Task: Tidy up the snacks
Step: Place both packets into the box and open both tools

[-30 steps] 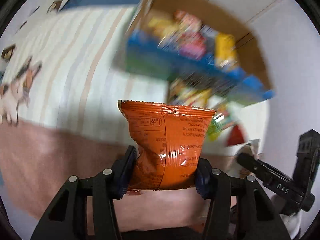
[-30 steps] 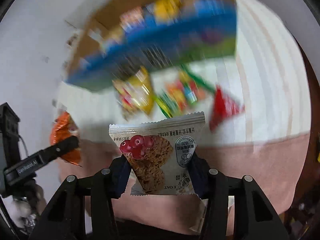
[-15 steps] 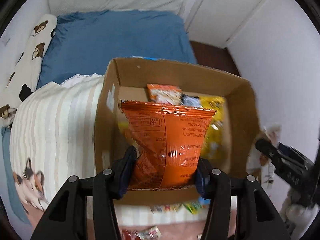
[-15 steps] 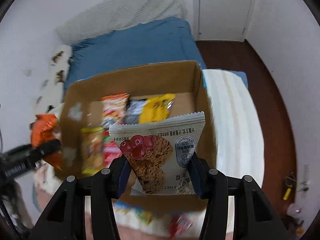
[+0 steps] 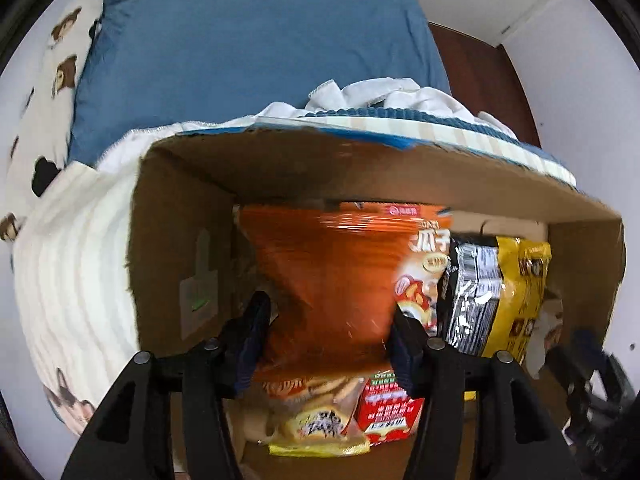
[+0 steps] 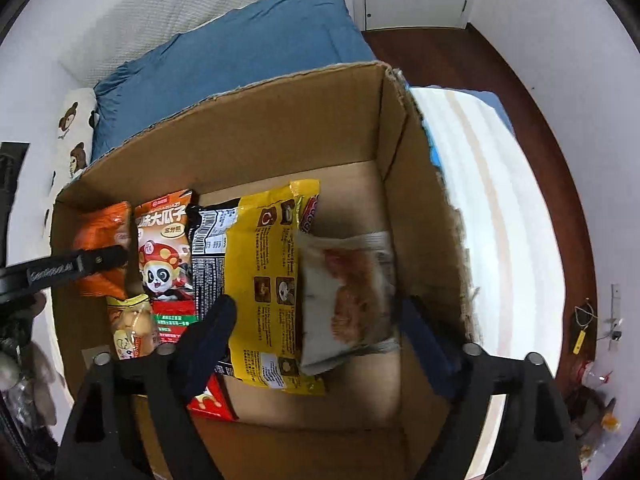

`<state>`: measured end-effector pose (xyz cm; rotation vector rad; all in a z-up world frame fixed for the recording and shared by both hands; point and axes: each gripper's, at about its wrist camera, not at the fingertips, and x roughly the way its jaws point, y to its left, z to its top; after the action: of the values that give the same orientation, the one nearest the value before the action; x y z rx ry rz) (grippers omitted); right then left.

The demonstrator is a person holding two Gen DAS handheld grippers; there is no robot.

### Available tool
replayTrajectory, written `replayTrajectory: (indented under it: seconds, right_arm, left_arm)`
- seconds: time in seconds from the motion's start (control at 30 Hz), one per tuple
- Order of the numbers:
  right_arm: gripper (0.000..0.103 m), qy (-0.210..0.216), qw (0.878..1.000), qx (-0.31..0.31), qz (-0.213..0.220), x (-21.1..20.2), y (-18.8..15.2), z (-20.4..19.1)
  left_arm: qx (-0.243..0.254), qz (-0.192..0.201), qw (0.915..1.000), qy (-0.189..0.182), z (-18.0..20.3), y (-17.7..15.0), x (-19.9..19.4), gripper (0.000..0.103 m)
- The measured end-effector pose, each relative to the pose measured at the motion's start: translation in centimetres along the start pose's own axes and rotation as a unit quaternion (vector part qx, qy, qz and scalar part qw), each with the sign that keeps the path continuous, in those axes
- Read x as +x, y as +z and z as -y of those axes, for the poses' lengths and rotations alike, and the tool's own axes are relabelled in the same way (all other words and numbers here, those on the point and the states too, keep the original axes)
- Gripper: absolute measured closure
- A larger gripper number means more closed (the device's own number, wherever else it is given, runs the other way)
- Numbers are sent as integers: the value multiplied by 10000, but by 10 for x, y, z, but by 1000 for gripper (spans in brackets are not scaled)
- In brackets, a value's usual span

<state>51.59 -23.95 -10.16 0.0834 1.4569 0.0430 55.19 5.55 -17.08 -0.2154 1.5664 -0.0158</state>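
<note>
An open cardboard box (image 5: 180, 220) (image 6: 280, 128) lies on the bed with several snack packets inside. My left gripper (image 5: 328, 312) hangs over its left end. An orange packet (image 5: 328, 272) spans from pad to pad, blurred, while the jaws begin opening. My right gripper (image 6: 318, 312) is over the box's right half with its jaws opening wide. A white oat-bar packet (image 6: 344, 292) sits blurred between them, clear of both pads, lying on a yellow packet (image 6: 264, 272). A panda seed packet (image 6: 164, 248) is to the left. The left gripper's finger (image 6: 68, 268) shows in front of the orange packet (image 6: 104, 240).
The box rests on a striped blanket (image 6: 492, 208) over blue bedding (image 5: 248, 40). A bear-print pillow (image 5: 60, 76) lies far left. Dark wood floor (image 6: 440, 56) and a white door lie beyond the bed. Bare cardboard floor (image 6: 352, 392) shows at the box's near right.
Both grippers have travelled from beside the box to over its inside and come lower. The right jaws have spread and let the oat-bar packet go. The orange packet stays between the left pads.
</note>
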Motion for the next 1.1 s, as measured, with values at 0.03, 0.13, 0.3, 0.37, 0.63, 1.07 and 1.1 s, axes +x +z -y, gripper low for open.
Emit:
replayTrajectory:
  seconds: [0.03,0.13,0.3,0.37,0.63,1.07,1.1]
  right_arm:
    - [11,-8,10000,-27,1,0,0,-1]
    - [6,13,10000,-90,-19,-1,-1,-6]
    - [6,-27,9999,-115,-10,-2,-3,-7]
    - [6,-5,9999,-117,-4,1,-4,-8]
    - [6,29,9997,-192,118,-10,-22,-9]
    - [6,-55,9955,-350,884,-59,-84,-13]
    - [6,-62,9948,-370,952,-64,-90,-14]
  left_arm:
    - [11,16,10000,-48,0,0,1,45]
    - [128,43,9997,-202,7,-3,-1,23]
    - [328,228,9991,-114,21,-11,-9,7]
    - [342,340,9988,-112,22,-19,-16,7]
    - [232,1060,9938,-239,16,-65,-40,7]
    - [421,2275,9727,166,23,-157,-94,7]
    - [440,2340,9710,194,24,-163,-96,7]
